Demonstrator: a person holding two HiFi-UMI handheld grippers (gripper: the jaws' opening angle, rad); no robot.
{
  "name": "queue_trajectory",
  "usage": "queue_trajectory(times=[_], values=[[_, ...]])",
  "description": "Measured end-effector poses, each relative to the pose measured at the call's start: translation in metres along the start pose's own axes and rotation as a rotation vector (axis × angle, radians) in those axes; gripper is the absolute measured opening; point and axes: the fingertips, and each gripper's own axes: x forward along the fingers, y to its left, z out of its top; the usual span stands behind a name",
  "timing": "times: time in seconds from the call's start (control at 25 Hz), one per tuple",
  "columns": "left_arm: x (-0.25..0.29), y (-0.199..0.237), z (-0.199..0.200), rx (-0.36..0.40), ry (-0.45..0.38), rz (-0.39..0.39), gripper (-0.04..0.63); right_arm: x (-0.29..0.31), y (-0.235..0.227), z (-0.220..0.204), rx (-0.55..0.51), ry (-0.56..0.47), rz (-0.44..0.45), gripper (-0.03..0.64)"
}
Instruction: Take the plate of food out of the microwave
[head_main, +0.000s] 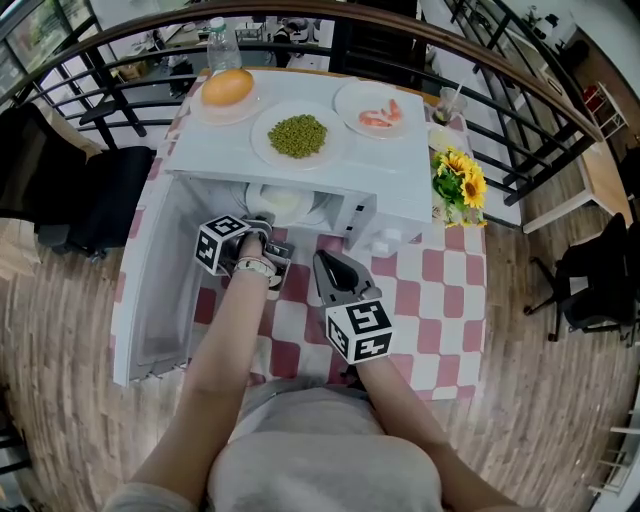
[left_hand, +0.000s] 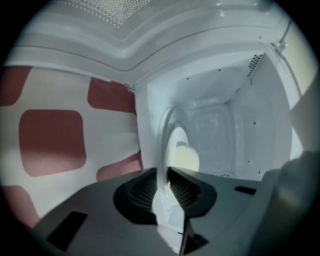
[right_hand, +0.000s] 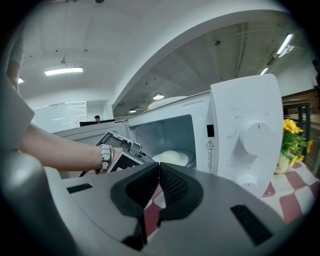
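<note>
door (head_main: 150, 290) open, left gripper (left_hand: 167, 176) clamped on the near rim of the plate of food (head_main: 285, 203), not yet out of the microwave (head_main: 395, 170); right gripper (right_hand: 158, 172) closed, empty, nearer.

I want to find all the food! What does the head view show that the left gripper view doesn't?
Only the head view: a bun, green peas and shrimp atop the microwave, plus sunflowers and the right gripper. Only the left gripper view: the left gripper pinching the plate by its rim, up close. Both: that plate, the microwave's inside and the checked cloth.
</note>
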Motion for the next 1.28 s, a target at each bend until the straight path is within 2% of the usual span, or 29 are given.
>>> queue_trajectory(times=[0.16, 0.4, 0.48, 0.68, 0.92, 1.12, 1.28], values=[[-0.003, -0.004, 0.002, 0.01, 0.01, 0.003, 0.043, -0.001, -0.001, 0.0, 0.002, 0.0, -0.003, 0.025], [-0.004, -0.004, 0.002, 0.019, 0.015, -0.015, 0.037, -0.001, 0.0, -0.001, -0.006, 0.003, 0.001, 0.025], [-0.007, -0.007, 0.002, 0.026, 0.009, -0.044, 0.034, -0.001, 0.0, 0.0, -0.008, 0.003, 0.0, 0.025], [-0.012, -0.018, 0.005, 0.042, -0.021, -0.172, 0.015, -0.004, 0.002, 0.002, -0.015, -0.003, 0.006, 0.025], [-0.018, -0.016, 0.001, 0.077, -0.061, -0.233, 0.014, -0.006, 0.009, 0.006, -0.028, -0.01, 0.019, 0.025], [-0.026, -0.017, -0.002, 0.103, -0.062, -0.275, 0.015, -0.009, 0.011, 0.009, -0.027, -0.022, 0.012, 0.025], [-0.036, -0.02, -0.004, 0.098, -0.07, -0.319, 0.015, -0.012, 0.017, 0.013, -0.038, -0.034, 0.016, 0.025]])
